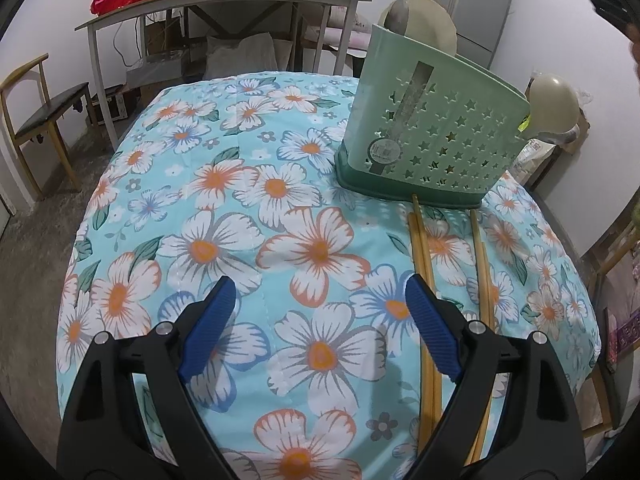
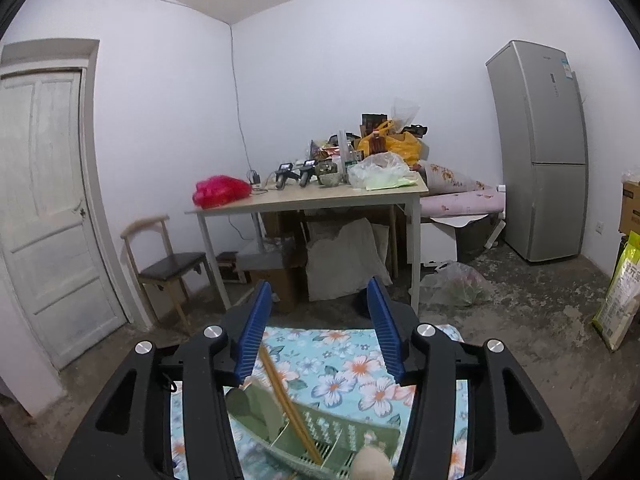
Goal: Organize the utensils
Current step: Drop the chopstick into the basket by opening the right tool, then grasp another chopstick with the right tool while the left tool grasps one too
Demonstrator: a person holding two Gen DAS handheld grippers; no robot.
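A green star-perforated utensil holder (image 1: 432, 136) stands on the floral-clothed table (image 1: 224, 184) at the far right, with pale spoons (image 1: 554, 104) sticking out of it. Two pairs of wooden chopsticks (image 1: 430, 296) lie on the cloth in front of it. My left gripper (image 1: 318, 292) is open and empty, low over the cloth, just left of the chopsticks. My right gripper (image 2: 318, 312) is open, raised above the holder (image 2: 320, 436). A chopstick (image 2: 288, 400) leans inside the holder below it, apart from the fingers. A spoon bowl (image 2: 370, 464) shows at the bottom.
A desk (image 2: 312, 196) with bags and clutter stands against the far wall, a chair (image 2: 168, 264) to its left. A fridge (image 2: 540, 148) stands at the right, a door (image 2: 44, 208) at the left. Boxes and bags lie on the floor.
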